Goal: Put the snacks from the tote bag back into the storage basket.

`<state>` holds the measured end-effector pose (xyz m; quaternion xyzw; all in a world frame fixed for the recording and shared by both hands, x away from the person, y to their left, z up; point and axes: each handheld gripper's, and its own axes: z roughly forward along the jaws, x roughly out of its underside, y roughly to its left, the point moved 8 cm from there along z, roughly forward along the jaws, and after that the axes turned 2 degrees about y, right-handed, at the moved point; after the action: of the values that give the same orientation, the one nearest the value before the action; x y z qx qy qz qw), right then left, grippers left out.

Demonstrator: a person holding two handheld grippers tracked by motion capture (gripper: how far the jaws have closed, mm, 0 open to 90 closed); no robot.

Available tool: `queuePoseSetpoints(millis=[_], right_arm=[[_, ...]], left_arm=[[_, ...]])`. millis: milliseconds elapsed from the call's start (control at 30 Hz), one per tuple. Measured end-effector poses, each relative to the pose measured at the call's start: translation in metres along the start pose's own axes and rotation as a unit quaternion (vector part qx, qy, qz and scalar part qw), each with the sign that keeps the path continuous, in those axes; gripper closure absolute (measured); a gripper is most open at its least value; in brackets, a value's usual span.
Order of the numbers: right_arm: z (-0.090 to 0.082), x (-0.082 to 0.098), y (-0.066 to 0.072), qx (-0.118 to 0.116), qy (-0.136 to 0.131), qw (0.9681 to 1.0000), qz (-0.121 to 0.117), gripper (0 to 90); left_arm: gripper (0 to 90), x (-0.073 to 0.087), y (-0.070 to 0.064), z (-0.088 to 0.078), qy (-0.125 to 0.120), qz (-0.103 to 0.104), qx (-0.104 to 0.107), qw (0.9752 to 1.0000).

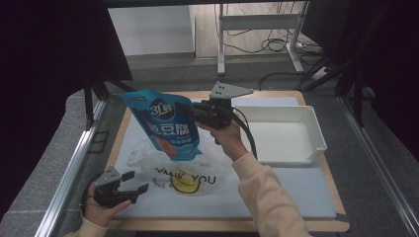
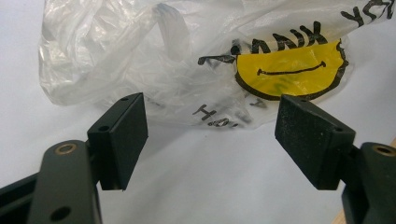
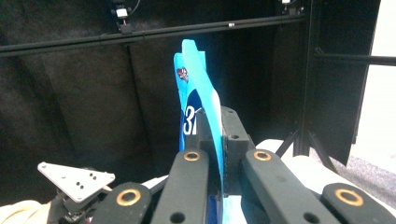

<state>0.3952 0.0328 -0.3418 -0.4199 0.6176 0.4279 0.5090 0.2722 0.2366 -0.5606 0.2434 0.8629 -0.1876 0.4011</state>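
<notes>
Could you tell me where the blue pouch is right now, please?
In the high view the blue pouch hangs left of centre, clamped in the right gripper, above the clear plastic bag and left of the white tray.

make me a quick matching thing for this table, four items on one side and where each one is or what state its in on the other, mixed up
Things:
1. blue pouch
2. plastic bag
3. white tray
4. left gripper

Places or states:
A. jaws open, nothing between them
B. bare inside, at the table's right
C. lifted above the table, clamped in the right gripper
D. lying crumpled on the mat, with a yellow smiley face

Pairs: 1-C, 2-D, 3-B, 4-A
</notes>
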Motion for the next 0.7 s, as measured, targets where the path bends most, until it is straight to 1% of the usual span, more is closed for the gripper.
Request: queuePoseSetpoints(millis=[133,167,200,233,267,500,533,567,700], right_arm=[[-0.009,-0.01,0.0,0.003,-0.016,0.9999,0.0,89.2],[-0.009,-0.01,0.0,0.003,-0.016,0.9999,0.0,89.2],[-0.014,-0.015,-0.001,0.007,-0.025,0.9997,-0.002,89.2],[-0.014,-0.015,-0.001,0.007,-0.025,0.9997,-0.002,89.2],[-0.02,-0.019,-0.002,0.012,-0.031,0.9995,-0.003,89.2],[-0.039,-0.031,-0.007,0.028,-0.039,0.9988,-0.012,89.3],[-0.039,-0.031,-0.007,0.028,-0.039,0.9988,-0.012,89.3],[-0.048,-0.033,-0.012,0.034,-0.041,0.9985,-0.012,89.2],[-0.063,-0.035,-0.02,0.046,-0.046,0.9978,-0.012,89.2]], left_arm=[[25.4,0.0,0.0,0.0,0.001,0.0,0.0,1.0],[25.4,0.0,0.0,0.0,0.001,0.0,0.0,1.0],[25.4,0.0,0.0,0.0,0.0,-0.001,0.0,1.0],[25.4,0.0,0.0,0.0,0.0,-0.001,0.0,1.0],[25.4,0.0,0.0,0.0,0.0,0.0,0.0,1.0],[25.4,0.0,0.0,0.001,0.001,0.0,0.0,1.0],[25.4,0.0,0.0,0.001,0.001,0.0,0.0,1.0],[25.5,0.0,0.0,0.001,0.001,0.0,0.0,1.0],[25.4,0.0,0.0,0.001,0.001,0.0,0.0,1.0]])
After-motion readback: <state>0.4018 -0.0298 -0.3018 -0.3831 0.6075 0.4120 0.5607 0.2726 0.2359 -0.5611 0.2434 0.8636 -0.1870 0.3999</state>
